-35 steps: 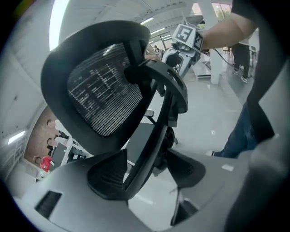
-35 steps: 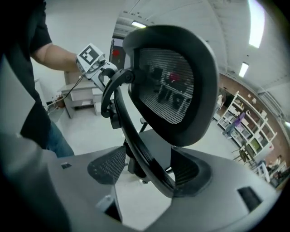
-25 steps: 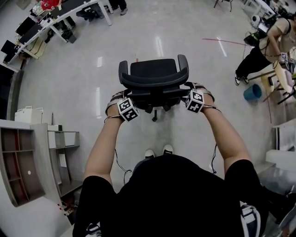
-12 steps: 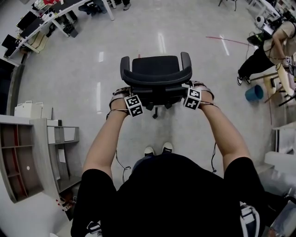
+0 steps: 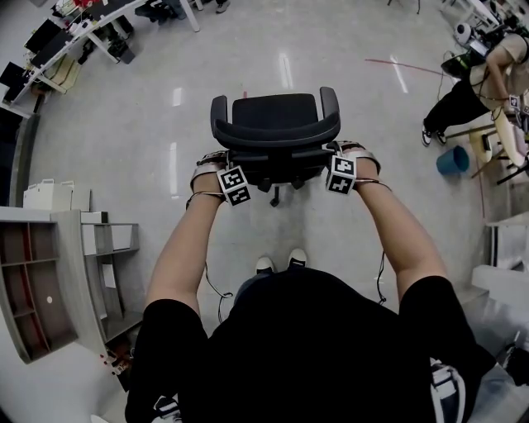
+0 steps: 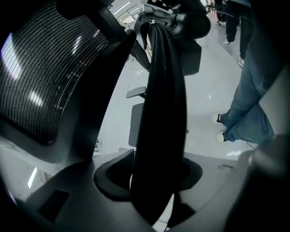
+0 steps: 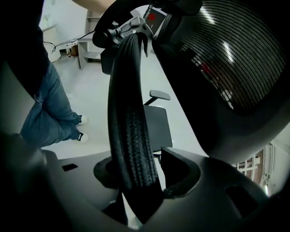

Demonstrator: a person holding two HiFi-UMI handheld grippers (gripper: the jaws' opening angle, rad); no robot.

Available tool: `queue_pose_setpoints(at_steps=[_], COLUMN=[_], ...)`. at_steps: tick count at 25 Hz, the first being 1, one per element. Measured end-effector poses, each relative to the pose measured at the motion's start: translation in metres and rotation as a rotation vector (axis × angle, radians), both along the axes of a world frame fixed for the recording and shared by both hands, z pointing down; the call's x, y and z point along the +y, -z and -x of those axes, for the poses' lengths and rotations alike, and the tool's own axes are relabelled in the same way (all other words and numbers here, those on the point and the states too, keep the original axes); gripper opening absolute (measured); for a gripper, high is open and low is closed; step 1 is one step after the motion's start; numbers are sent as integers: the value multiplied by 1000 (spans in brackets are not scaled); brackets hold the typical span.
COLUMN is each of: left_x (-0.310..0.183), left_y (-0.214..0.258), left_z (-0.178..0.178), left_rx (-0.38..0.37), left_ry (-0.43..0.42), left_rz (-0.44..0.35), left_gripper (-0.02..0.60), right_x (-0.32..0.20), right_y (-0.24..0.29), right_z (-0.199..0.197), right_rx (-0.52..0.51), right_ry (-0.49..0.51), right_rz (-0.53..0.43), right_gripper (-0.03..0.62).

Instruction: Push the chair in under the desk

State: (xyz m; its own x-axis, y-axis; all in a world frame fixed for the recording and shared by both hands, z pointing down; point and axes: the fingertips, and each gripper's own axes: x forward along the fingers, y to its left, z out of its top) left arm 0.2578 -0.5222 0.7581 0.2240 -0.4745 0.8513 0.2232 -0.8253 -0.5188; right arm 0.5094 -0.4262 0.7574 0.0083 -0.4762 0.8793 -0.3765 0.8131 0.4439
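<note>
The black office chair (image 5: 275,124) stands on the grey floor in front of me, its backrest toward me. My left gripper (image 5: 221,159) is at the backrest's left edge, my right gripper (image 5: 335,153) at its right edge. In the left gripper view the black backrest rim (image 6: 161,90) runs between the jaws of the left gripper (image 6: 156,167), beside the mesh (image 6: 41,68). In the right gripper view the textured rim (image 7: 129,113) fills the gap of the right gripper (image 7: 136,174). Both pairs of jaws are closing, their pads against the rim.
Desks (image 5: 83,25) with monitors stand at the far left. A grey shelf unit (image 5: 50,289) is close on my left. A seated person (image 5: 471,91) and a blue bucket (image 5: 452,162) are at the right. Another chair (image 7: 158,122) shows behind the rim.
The chair and both grippers have shifted a little away from me. Both grippers have come in closer against the backrest's side edges.
</note>
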Motion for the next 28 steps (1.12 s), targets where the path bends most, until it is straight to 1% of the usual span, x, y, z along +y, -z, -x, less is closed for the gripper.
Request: queue_pose_setpoints(at_steps=[6, 12, 15, 19, 24, 26, 28], left_x=[0, 2, 6, 14, 19, 22, 27], left_y=[1, -1, -4, -7, -7, -8, -15], left_z=[0, 3, 5, 7, 13, 20, 41], left_rx=[7, -5, -20, -43, -53, -56, -57], left_ry=[-7, -12, -15, -10, -4, 2, 9], left_rz=[-15, -5, 13, 35, 43, 47, 51], left_gripper=[186, 178, 172, 158, 150, 147, 144], right_x=[4, 9, 14, 19, 21, 21, 24], right_y=[-2, -5, -7, -9, -8, -7, -14], right_z=[0, 1, 1, -1, 2, 8, 28], right_rx=[30, 77, 104, 121, 132, 135, 138], right_ry=[20, 47, 60, 71, 75, 79, 82], right_rz=[20, 58, 86, 95, 92, 89, 86], right_gripper=[156, 120, 101, 95, 91, 91, 91])
